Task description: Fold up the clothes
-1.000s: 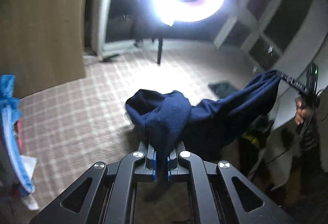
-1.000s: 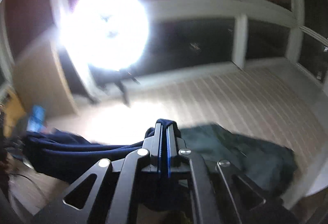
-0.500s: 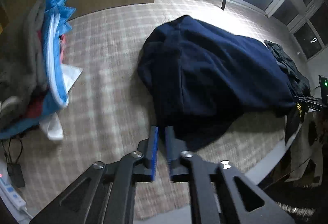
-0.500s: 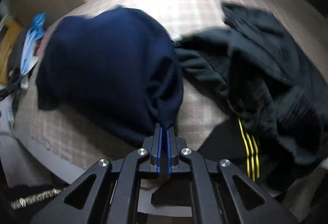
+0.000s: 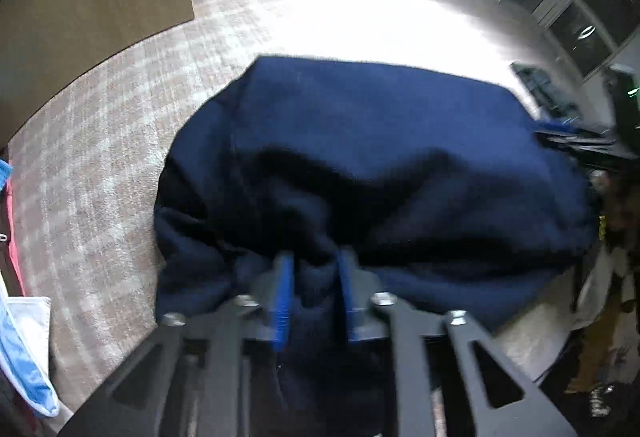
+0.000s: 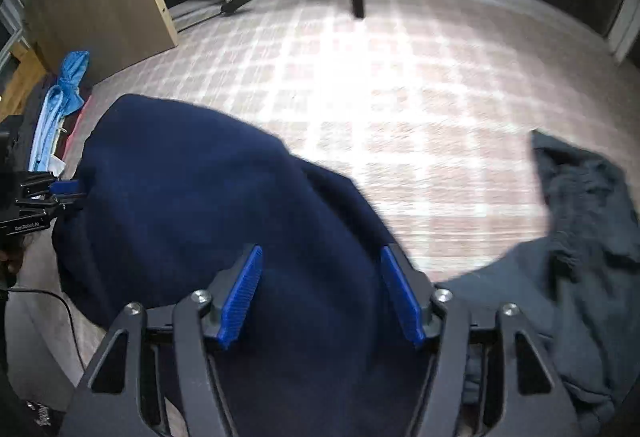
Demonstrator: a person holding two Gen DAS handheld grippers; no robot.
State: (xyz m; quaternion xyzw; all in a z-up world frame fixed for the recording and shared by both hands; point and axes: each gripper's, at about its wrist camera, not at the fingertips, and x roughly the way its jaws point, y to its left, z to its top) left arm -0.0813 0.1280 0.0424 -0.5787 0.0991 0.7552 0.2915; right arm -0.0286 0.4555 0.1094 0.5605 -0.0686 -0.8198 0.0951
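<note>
The checked rug (image 6: 420, 125) fills most of both views, brightly lit toward the top. On it, the navy garment (image 5: 380, 157) lies spread across the centre of the left wrist view and the lower left of the right wrist view. A grey-black garment (image 6: 580, 237) sits crumpled at the right edge of the right wrist view, just beside the navy one, and a pile of blue and white clothes (image 6: 60, 105) waits at the upper left.

Your left gripper (image 5: 314, 293), at the bottom centre of its frame, is closing with a bunch of navy cloth between its blue pads; I judge it is taking a fresh hold. Your right gripper (image 6: 320, 293) is opening, its pads wide apart over the navy cloth and pressing on nothing.

To do this well, pinch only one layer at the near hem with each hand and keep the edge taut between them, so the fold lands square and clear of the grey-black garment.

The only writing is small white lettering on the left gripper's body at the left edge of the right wrist view, too small to read with confidence
</note>
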